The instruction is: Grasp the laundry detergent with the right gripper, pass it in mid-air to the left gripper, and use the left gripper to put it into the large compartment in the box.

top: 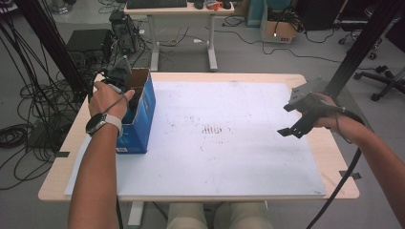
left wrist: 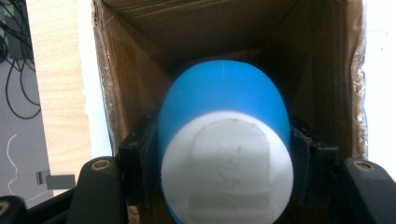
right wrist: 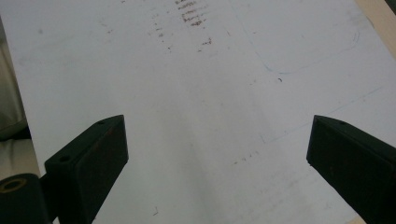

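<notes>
Here, blue egg-shaped object (left wrist: 224,140) gripped, long axis pointing into cardboard box (left wrist: 140,60)

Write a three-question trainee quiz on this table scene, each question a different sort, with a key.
1. True or false: the left gripper is shut on the blue-and-white object.
2. Where is that object? A) on the white board B) inside the cardboard box C) on the floor
3. Fill in: the right gripper hangs over the white board with its jaws ____.

Key
1. True: both black jaws press on its sides.
2. B: the left gripper view shows the brown walls of the cardboard box around it.
3. Open: they stand wide apart with nothing between them.
</notes>
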`<move>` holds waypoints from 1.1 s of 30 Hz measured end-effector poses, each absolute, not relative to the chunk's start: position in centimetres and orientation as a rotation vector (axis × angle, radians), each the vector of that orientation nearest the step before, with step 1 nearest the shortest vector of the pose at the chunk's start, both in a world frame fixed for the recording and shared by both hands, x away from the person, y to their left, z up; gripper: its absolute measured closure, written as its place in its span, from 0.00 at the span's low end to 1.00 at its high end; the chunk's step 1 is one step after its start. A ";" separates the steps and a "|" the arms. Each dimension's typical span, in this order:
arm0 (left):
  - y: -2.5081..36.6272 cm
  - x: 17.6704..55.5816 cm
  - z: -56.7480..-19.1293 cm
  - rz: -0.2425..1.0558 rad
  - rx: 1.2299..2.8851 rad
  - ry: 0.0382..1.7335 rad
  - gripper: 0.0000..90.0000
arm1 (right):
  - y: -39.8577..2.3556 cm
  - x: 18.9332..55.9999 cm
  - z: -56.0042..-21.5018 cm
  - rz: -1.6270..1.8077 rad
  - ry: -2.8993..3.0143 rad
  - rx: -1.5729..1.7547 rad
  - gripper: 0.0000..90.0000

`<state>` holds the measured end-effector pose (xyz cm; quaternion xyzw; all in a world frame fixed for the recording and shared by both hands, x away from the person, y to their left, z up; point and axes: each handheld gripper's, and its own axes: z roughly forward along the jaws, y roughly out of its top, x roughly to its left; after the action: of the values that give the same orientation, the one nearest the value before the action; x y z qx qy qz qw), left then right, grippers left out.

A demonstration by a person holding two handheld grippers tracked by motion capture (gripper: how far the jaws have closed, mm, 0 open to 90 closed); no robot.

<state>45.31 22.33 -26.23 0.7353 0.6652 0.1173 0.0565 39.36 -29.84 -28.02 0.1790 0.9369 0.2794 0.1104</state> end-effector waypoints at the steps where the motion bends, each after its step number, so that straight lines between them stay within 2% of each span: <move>1: 22.3 45.3 -26.2 0.357 2.231 2.019 0.42 | -29.8 39.4 -28.0 0.813 2.757 0.522 0.06; 33: 22.3 45.3 -26.3 0.380 2.222 2.007 0.42 | -29.9 39.2 -28.1 0.806 2.763 0.550 0.06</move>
<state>45.33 22.30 -26.34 0.7348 0.6637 0.1257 0.0617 39.18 -29.92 -28.12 0.1865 0.9377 0.2735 0.1057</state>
